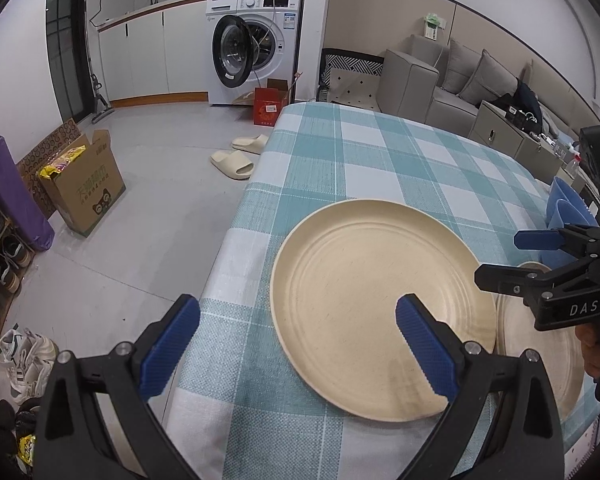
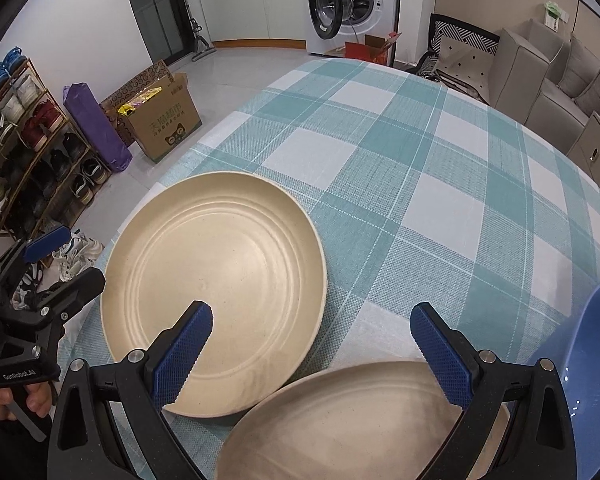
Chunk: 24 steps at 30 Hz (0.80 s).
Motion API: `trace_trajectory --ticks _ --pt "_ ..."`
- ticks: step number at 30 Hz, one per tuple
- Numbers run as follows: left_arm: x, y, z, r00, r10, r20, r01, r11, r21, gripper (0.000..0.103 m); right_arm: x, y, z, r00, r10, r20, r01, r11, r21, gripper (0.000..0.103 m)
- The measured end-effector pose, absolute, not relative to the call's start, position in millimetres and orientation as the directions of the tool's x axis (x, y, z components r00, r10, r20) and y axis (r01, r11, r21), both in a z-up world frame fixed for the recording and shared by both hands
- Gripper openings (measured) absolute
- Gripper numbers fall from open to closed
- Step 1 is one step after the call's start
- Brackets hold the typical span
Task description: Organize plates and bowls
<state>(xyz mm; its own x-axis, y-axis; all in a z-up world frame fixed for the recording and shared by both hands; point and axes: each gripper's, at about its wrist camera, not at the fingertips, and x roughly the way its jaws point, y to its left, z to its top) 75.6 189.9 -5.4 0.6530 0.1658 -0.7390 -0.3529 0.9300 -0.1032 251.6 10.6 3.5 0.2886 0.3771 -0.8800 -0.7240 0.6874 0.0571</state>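
Observation:
A cream plate (image 1: 380, 300) lies on the checked tablecloth near the table's left edge; it also shows in the right wrist view (image 2: 220, 280). A second cream plate (image 2: 360, 420) lies beside it to the right, partly seen in the left wrist view (image 1: 540, 344). Blue bowls (image 1: 566, 208) stand further right; one blue bowl (image 2: 584, 380) shows at the right edge. My left gripper (image 1: 296, 344) is open and empty above the first plate's left rim. My right gripper (image 2: 312, 344) is open and empty above the second plate.
The table (image 2: 420, 160) with its teal-and-white cloth stretches ahead. Its left edge drops to the floor with a cardboard box (image 1: 84, 188), slippers (image 1: 232, 162) and a shoe rack (image 2: 32, 152). A washing machine (image 1: 256, 44) and a grey sofa (image 1: 460, 76) stand beyond.

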Motion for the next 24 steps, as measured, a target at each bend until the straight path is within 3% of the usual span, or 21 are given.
trace_trajectory --ticks 11,16,24 --pt "80 192 -17 0.630 0.161 -0.760 -0.356 0.929 -0.098 0.099 248 21 -15 0.302 0.343 -0.889 -0.741 0.672 0.008 0.100" --pt "82 190 -22 0.618 0.165 -0.769 -0.352 0.932 -0.082 0.098 245 26 -19 0.299 0.330 -0.895 -0.758 0.652 -0.013 0.085" --pt "84 189 -27 0.603 0.155 -0.783 -0.341 0.937 -0.077 0.092 245 27 -25 0.279 0.329 -0.902 -0.765 0.644 -0.002 0.075"
